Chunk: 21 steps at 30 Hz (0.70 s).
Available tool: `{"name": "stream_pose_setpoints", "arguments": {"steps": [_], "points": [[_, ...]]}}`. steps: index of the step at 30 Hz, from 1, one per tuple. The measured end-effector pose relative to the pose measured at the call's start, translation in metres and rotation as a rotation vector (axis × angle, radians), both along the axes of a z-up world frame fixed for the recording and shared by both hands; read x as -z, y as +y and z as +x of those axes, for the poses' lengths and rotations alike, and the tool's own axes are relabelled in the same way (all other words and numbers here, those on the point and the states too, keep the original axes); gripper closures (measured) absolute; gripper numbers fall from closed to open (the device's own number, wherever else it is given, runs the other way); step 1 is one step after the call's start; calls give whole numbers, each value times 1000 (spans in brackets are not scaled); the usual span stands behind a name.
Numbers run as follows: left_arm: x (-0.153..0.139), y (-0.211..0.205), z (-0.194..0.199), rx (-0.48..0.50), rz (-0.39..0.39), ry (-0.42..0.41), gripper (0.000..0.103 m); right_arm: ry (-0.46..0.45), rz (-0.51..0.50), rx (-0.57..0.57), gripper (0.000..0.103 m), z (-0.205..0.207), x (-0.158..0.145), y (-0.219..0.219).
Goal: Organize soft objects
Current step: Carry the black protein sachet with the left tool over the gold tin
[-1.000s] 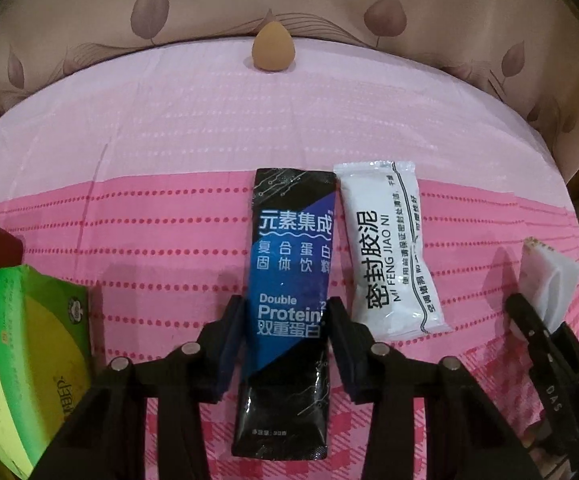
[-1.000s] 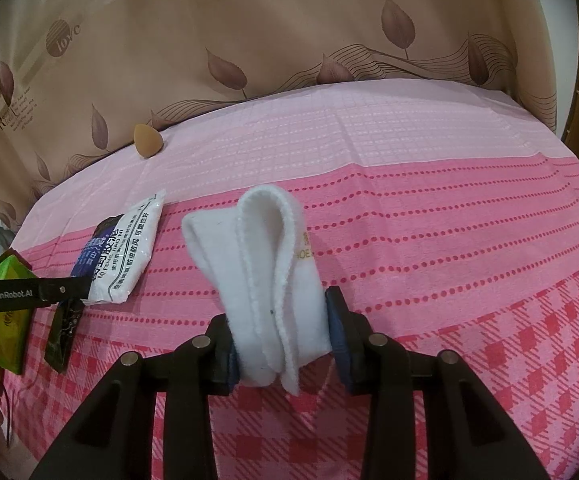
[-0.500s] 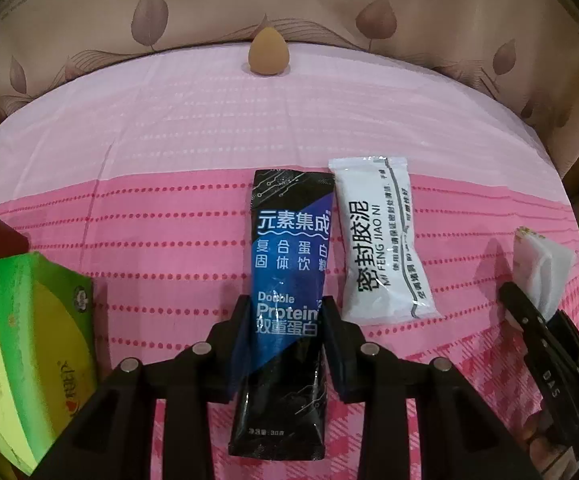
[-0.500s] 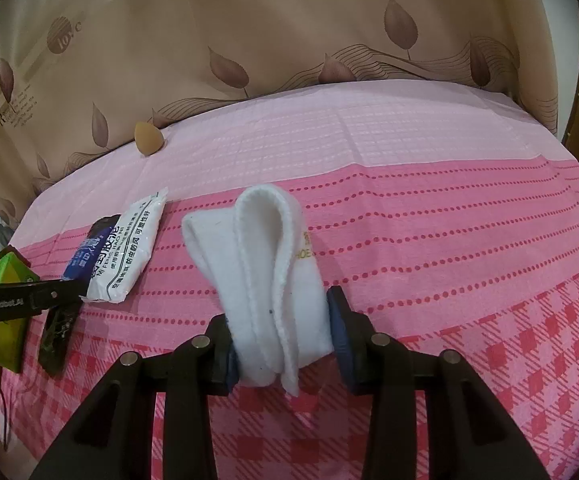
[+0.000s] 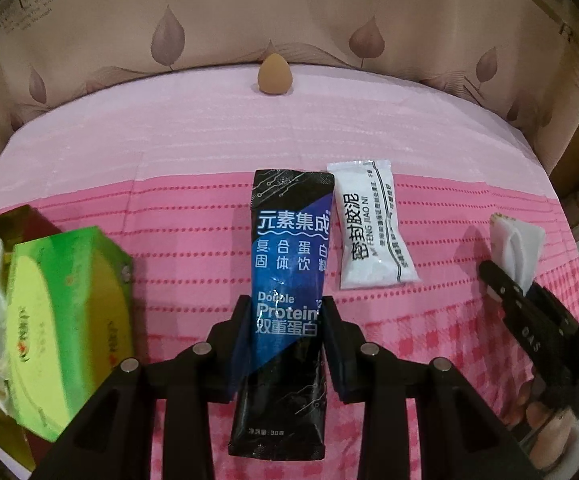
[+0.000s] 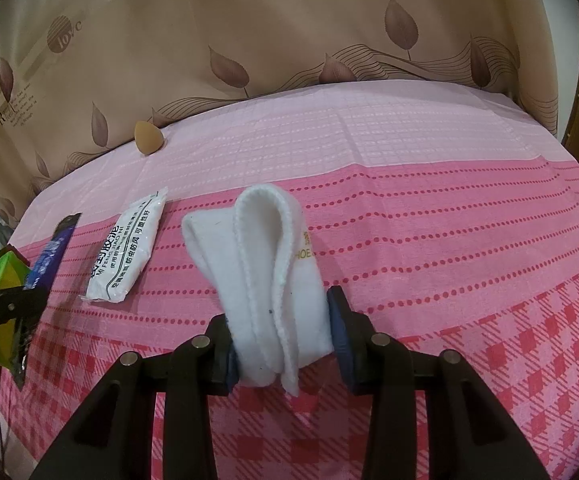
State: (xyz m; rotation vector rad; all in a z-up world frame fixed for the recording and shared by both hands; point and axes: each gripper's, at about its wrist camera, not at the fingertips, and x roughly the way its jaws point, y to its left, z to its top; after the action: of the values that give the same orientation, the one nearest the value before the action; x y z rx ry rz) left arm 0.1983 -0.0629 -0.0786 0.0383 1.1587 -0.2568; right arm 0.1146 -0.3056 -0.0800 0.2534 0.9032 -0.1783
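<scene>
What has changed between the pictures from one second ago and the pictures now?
The left gripper closed its fingers on the black protein sachet and began to lift it; its upper end now overlaps the white sealing-putty packet. Unchanged: the right gripper holds the folded white cloth in the same place, and the brown sponge stays at the far edge.

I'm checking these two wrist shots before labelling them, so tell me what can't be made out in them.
- Black protein sachet, left wrist view: its side edges are covered by the left hand-held gripper.
- Folded white cloth, right wrist view: its lower end sits behind the right hand-held gripper; the yellow print is mostly folded under.
- Green tissue box, left wrist view: cut off by the frame edge, lettering blurred.
- White sealant packet: small print unreadable.
</scene>
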Motion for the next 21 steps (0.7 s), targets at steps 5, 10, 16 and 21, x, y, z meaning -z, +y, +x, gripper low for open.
{"name": "stream_pose_setpoints", "arguments": {"steps": [5,10,16,21], "points": [[-14,5,-15,20,1,-32,69,0,0,0,66,0,0,0],[-34,14,-27,30,-6,-64,69,0,1,0,66,0,0,0],[-48,45,-39,10,-9,-81,69,0,-1,0,66,0,0,1],[-55,84,-44,-38,10,-96,69,0,0,1,66,-1,0,0]]}}
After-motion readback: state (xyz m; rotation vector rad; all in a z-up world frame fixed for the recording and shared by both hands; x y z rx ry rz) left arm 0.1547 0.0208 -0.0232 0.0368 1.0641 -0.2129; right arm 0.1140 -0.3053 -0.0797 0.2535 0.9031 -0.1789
